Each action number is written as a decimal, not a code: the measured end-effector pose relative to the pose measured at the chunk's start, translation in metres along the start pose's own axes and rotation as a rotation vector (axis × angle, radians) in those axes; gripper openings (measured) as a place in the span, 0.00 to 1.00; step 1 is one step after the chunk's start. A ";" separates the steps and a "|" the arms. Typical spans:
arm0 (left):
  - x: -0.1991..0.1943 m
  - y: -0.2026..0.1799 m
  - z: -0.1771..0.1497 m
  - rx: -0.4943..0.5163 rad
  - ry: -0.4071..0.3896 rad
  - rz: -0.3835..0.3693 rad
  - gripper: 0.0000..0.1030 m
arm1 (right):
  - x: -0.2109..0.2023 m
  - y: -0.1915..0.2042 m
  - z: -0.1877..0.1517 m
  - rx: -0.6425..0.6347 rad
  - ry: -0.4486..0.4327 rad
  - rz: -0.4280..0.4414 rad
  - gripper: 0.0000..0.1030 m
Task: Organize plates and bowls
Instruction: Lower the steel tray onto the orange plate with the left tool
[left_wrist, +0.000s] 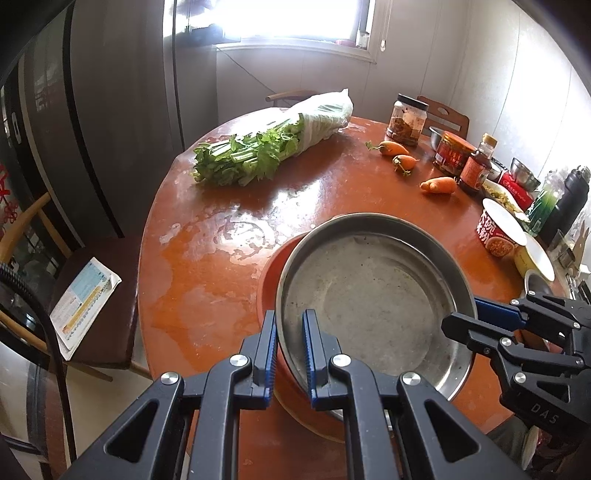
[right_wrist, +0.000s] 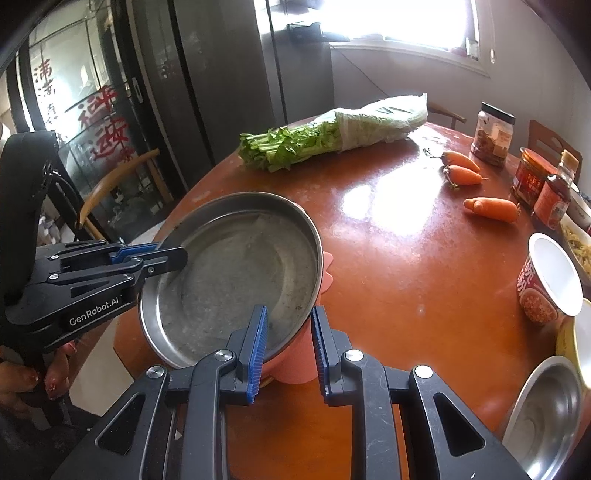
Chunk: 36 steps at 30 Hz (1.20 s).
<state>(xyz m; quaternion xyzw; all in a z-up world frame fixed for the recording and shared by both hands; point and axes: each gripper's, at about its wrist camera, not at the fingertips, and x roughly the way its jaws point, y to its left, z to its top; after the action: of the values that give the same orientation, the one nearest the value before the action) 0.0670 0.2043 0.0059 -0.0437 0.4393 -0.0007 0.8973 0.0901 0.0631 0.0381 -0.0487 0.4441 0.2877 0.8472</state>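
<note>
A round steel plate sits tilted on top of an orange-pink plate near the table's front edge. My left gripper straddles the near left rim of both plates, its jaws narrow and closed on the rims. My right gripper straddles the right rim of the steel plate and the pink plate, its jaws a little apart around them. Each gripper shows in the other's view: the right one and the left one.
On the round red-brown table lie bagged greens, three carrots, jars and a sauce bottle, and an instant-noodle cup. A steel bowl and a yellow bowl stand at the right. A chair with a booklet stands on the left.
</note>
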 end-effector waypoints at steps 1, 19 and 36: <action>0.000 0.000 0.000 -0.001 -0.001 0.002 0.12 | 0.001 0.000 -0.001 -0.003 0.003 -0.002 0.24; 0.008 0.002 -0.003 0.002 -0.001 0.036 0.15 | 0.013 0.005 0.001 -0.016 0.008 -0.006 0.27; 0.001 -0.003 0.000 0.005 -0.028 -0.007 0.38 | 0.019 0.002 0.004 -0.006 0.016 0.000 0.27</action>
<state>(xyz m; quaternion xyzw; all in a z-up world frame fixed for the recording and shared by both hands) 0.0674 0.2011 0.0056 -0.0430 0.4266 -0.0045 0.9034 0.1005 0.0742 0.0257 -0.0534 0.4500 0.2886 0.8434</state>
